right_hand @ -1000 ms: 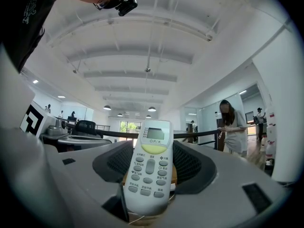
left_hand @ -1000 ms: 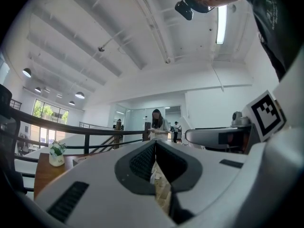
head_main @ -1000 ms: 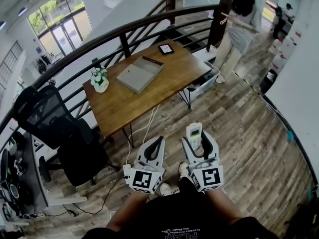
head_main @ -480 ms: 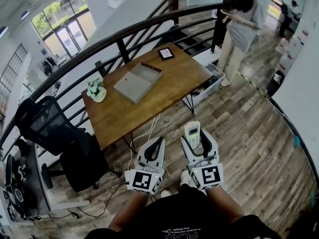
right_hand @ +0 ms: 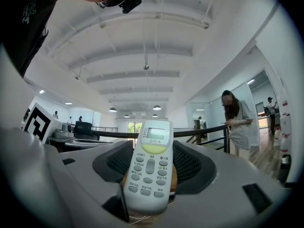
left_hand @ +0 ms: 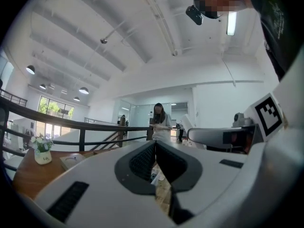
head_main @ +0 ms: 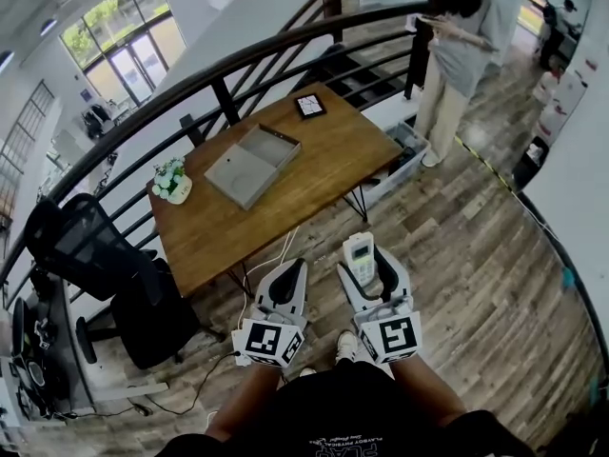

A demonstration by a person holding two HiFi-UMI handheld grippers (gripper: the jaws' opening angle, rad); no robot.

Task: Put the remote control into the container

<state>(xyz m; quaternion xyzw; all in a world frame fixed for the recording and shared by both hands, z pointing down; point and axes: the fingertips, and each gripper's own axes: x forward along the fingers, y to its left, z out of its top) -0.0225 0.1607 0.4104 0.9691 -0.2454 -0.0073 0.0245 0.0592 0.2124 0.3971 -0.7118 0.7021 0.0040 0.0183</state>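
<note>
Right tool (head_main: 369, 261) clamped on remote control (head_main: 359, 251), left tool (head_main: 289, 274) closed, empty. Carry level, release low inside container (head_main: 249, 168).

In the head view, the lower end of the remote control (head_main: 362, 255) was sunk out of sight between the jaws of the right claw (head_main: 367, 267). The standing person (head_main: 455, 60) was cut off at the head by the top edge. A small dark flat thing (head_main: 309, 106) at the far corner of the counter (head_main: 324, 165) was too small to name. In the left gripper view, the body of the left claw (left_hand: 155, 148) covered most of the counter and of the container (left_hand: 72, 160). In the right gripper view, the remote control's button print was too small to read.
</note>
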